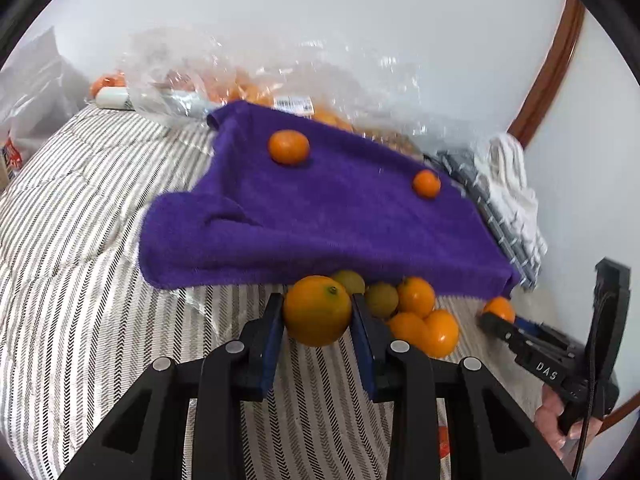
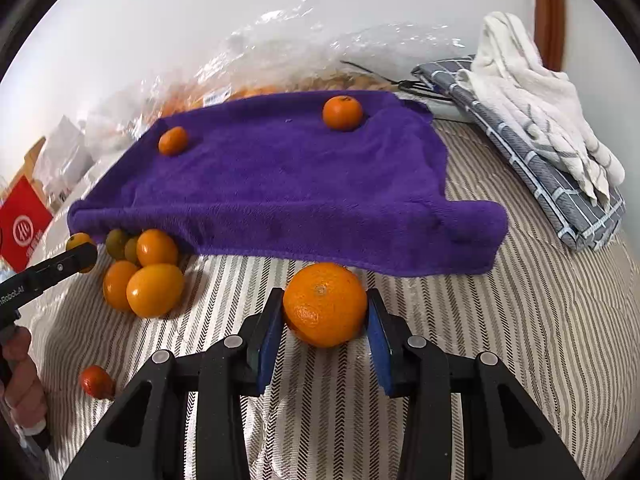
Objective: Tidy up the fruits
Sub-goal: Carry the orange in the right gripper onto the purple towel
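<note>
Left gripper [image 1: 317,312] pinches a smooth round orange fruit [image 1: 317,311] between its blue pads, taken from the front of a small heap of orange and greenish fruits [image 1: 412,312] that lies on the striped bedcover [image 1: 80,240] at the near edge of a purple plush towel [image 1: 320,216]. The fruit looks to be held just clear of the cover, probably so it can be carried to the towel, which seems to serve as the sorting place. Right gripper [image 2: 326,308] clamps a larger, dimpled orange mandarin [image 2: 325,305] in the same way, its stem scar facing the camera, just in front of the towel's hem. Two small orange mandarins [image 2: 342,112] sit well apart on the towel, near its far corners, which suggests fruits are being spaced out there. A crinkled clear plastic bag [image 2: 320,48] holding more orange fruit lies behind the towel. One reddish fruit [image 2: 96,381] lies alone on the cover.
</note>
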